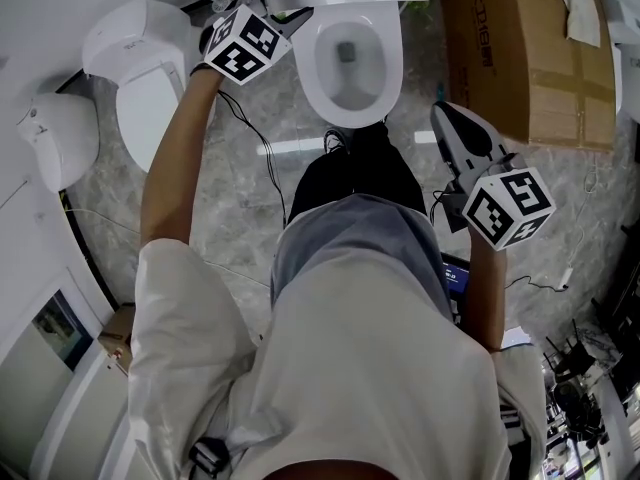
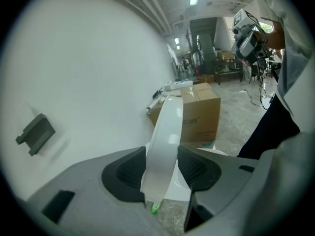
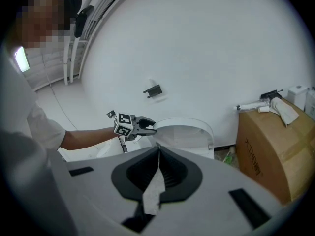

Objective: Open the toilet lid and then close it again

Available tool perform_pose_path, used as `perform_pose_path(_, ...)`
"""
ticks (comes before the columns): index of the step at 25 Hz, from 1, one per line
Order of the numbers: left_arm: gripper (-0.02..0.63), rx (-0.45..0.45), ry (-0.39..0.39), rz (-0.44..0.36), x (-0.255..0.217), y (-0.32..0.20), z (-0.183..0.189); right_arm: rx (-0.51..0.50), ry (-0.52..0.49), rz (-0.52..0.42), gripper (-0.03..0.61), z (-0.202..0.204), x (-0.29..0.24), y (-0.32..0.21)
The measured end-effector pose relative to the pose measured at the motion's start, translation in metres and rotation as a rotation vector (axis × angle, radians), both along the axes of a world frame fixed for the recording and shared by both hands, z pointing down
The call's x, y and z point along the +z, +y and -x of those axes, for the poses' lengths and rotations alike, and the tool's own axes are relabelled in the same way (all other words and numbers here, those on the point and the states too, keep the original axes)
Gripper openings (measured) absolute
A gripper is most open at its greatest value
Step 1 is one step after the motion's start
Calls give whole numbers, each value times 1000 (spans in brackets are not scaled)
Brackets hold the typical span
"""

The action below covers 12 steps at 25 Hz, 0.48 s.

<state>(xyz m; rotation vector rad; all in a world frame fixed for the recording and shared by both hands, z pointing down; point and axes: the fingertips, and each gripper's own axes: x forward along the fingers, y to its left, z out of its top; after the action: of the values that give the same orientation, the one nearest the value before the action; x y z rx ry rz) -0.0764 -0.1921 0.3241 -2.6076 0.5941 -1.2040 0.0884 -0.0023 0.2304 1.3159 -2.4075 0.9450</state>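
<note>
Lid (image 2: 167,127) edge-on between left gripper (image 2: 163,170) jaws

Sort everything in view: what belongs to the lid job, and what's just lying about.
Job:
- toilet lid, raised, its edge clamped in the left gripper
- toilet bowl

Lying about:
- cardboard box
- second toilet

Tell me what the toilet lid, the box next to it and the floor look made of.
Toilet lid: probably plastic, glossy white, with a bright highlight on its thin edge.
Box: brown cardboard, matte, with print on its side.
Floor: grey veined stone or tile, by its look.
</note>
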Motion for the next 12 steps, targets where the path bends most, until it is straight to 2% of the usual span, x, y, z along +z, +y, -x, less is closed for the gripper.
perform_pose_path(12,190,-10,17,-20,8,19,1,25,17,12,11,6,8,14)
